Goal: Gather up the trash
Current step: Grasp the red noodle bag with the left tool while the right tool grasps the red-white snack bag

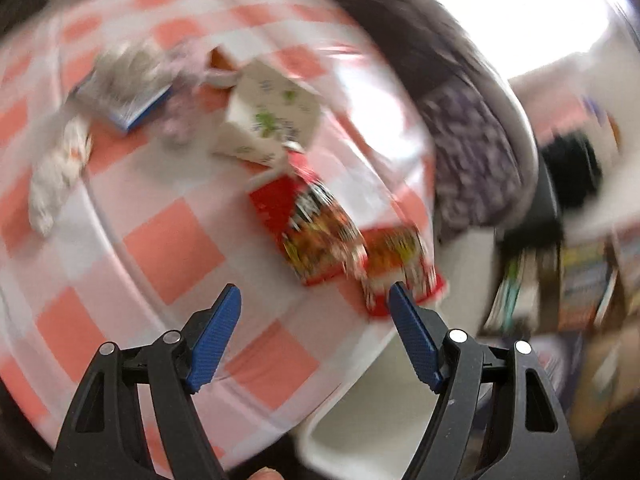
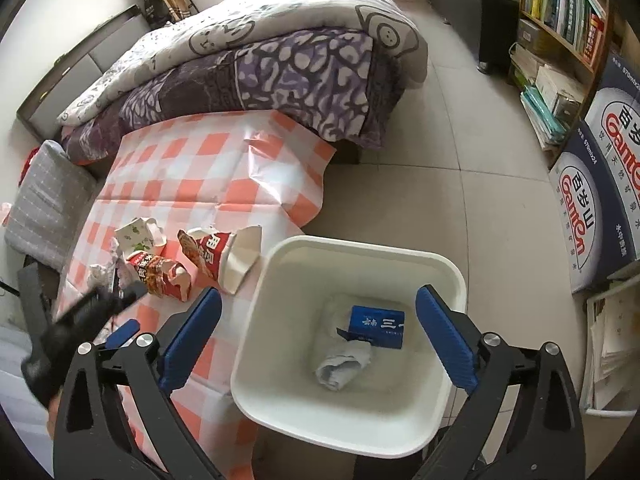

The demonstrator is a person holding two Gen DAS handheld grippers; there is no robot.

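**Both sets of fingers empty, trash split between bin and counter**

Right gripper (image 2: 318, 306) fingers spread wide over the white bin (image 2: 448, 264); blue box (image 2: 378, 326) and crumpled tissue (image 2: 344, 364) lie inside below. Left gripper (image 1: 314, 300) released too, torn red noodle wrappers (image 1: 320, 224) just ahead on the checkered counter (image 1: 172, 248).

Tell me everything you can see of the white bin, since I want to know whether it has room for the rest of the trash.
The white bin is a squarish tub with rounded corners and a thick rolled rim, plastic by its look. It stands upright and open on the tiled floor, right beside the checked cloth. Inside, on the bottom, lie a blue box and a crumpled whitish wad, seemingly touching. Most of its depth looks free. The right gripper hangs open above it, holding nothing.
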